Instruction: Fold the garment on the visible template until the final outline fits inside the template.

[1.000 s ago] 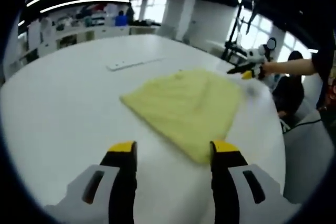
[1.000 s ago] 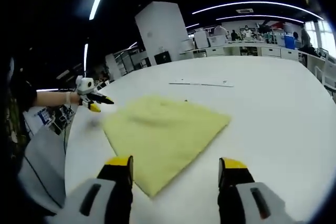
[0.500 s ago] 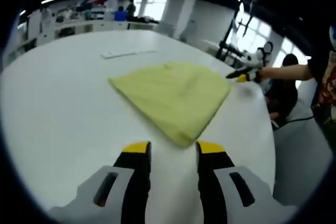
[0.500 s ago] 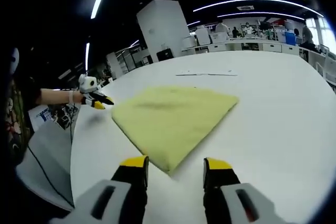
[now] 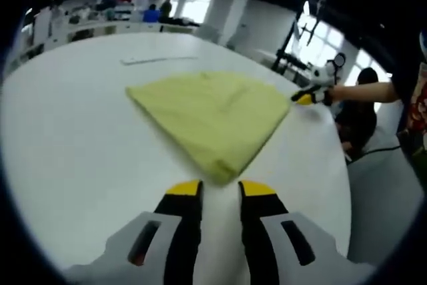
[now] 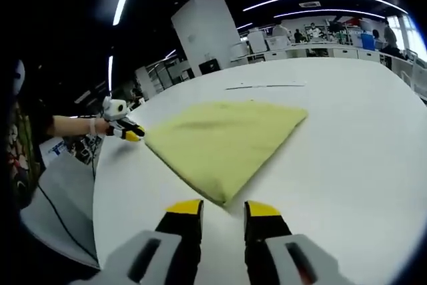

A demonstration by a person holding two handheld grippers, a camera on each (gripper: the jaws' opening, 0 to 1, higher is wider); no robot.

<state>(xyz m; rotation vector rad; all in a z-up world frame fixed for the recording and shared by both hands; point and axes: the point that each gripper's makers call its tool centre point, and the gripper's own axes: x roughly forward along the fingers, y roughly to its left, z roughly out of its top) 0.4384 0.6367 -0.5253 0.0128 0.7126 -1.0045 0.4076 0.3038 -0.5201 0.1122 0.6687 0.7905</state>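
Note:
A yellow garment (image 5: 210, 111) lies folded flat on the round white table (image 5: 73, 145), roughly a triangle with one corner pointing at me. In the left gripper view my left gripper (image 5: 220, 190) hovers just short of that near corner, its yellow-tipped jaws a narrow gap apart with nothing between them. The right gripper (image 5: 308, 97) is held by an arm at the garment's right corner. In the right gripper view the garment (image 6: 223, 138) points a corner at my right gripper (image 6: 223, 208), also narrowly open and empty. The left gripper (image 6: 127, 131) sits at the garment's left corner.
A thin pale strip (image 5: 157, 59) lies on the table beyond the garment, also visible as a strip (image 6: 267, 87) in the right gripper view. The table edge (image 6: 100, 185) drops off on the left. Desks and people stand far behind.
Both grippers' jaws have narrowed from wide apart to a small gap. Both cameras have moved in, so the garment's near corners now sit just ahead of the tips.

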